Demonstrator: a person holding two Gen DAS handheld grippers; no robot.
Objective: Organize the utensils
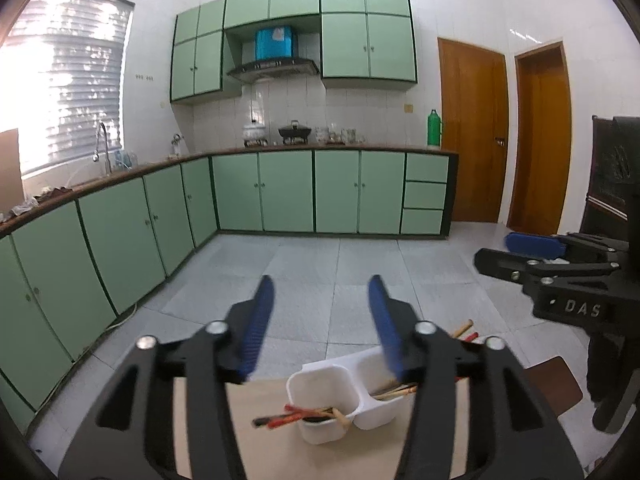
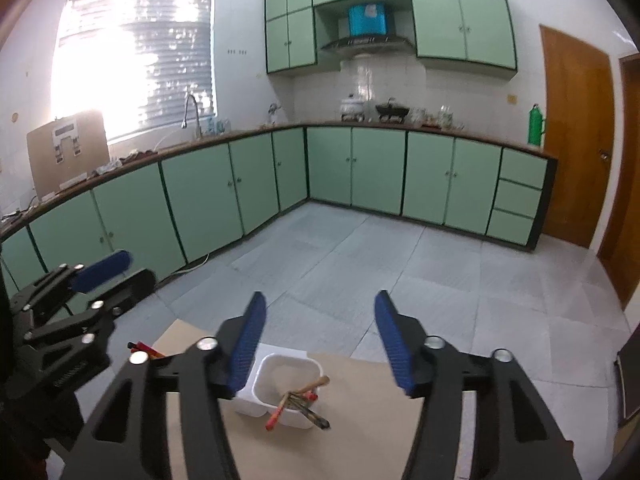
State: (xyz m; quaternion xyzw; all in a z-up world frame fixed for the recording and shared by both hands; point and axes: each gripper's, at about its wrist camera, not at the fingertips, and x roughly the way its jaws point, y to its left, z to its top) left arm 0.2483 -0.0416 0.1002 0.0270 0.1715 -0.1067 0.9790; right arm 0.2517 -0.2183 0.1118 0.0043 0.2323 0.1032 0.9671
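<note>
The left hand-held gripper (image 1: 320, 292) fills the lower middle of the left wrist view, its blue-padded fingers (image 1: 258, 328) standing apart with nothing between them. Below them, at the bottom centre of the frame, a white holder (image 1: 320, 432) with two compartments stands on a pale desk (image 1: 260, 440). The nearer compartment holds several chopsticks (image 1: 300, 416) lying tilted over its rim, red and wood coloured; the farther compartment holds more sticks (image 1: 394, 392), partly hidden behind the right finger. A few more stick ends (image 1: 466, 330) poke up behind that finger, above the holder.

At the right edge of the same view the right hand-held gripper (image 1: 516, 256) comes in from the side, marked with pale letters on its black body.

In the right wrist view the right hand-held gripper (image 2: 320, 308) also stands with its fingers (image 2: 394, 344) spread and empty. The holder (image 2: 288, 372) sits at the lower centre between them, on the desk (image 2: 360, 400), with chopsticks (image 2: 296, 404) leaning out of the nearer compartment. Red stick ends (image 2: 142, 347) show at the lower left, just beside the left hand-held gripper (image 2: 120, 268), which enters from the left edge.

Green cabinets (image 1: 280, 192) and a grey tiled floor (image 1: 320, 264) fill the background.
</note>
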